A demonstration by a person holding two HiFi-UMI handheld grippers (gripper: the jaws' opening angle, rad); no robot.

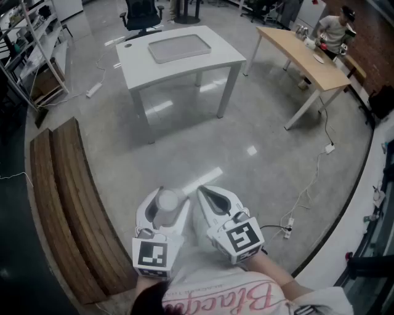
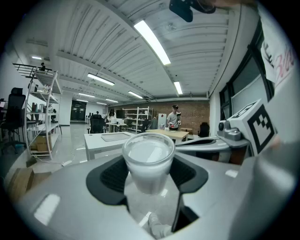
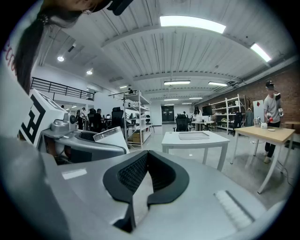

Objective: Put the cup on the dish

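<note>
A translucent white cup (image 1: 167, 205) stands upright between the black pads of my left gripper (image 1: 164, 198), which is shut on it close to the person's body. In the left gripper view the cup (image 2: 148, 161) fills the centre, pressed on both sides. My right gripper (image 1: 213, 197) hangs just to its right, jaws closed with nothing in them; its pads (image 3: 133, 174) meet in the right gripper view. The dish, a flat grey tray (image 1: 178, 47), lies on a white table (image 1: 138, 61) several steps ahead across the floor, also seen as the tray (image 3: 193, 135).
A curved wooden bench (image 1: 64, 209) runs along the left. A wooden table (image 1: 308, 58) with a person (image 1: 332, 27) is at the far right. An office chair (image 1: 141, 15) stands behind the white table, shelves (image 1: 31, 49) at far left, cables (image 1: 305, 194) on the floor to the right.
</note>
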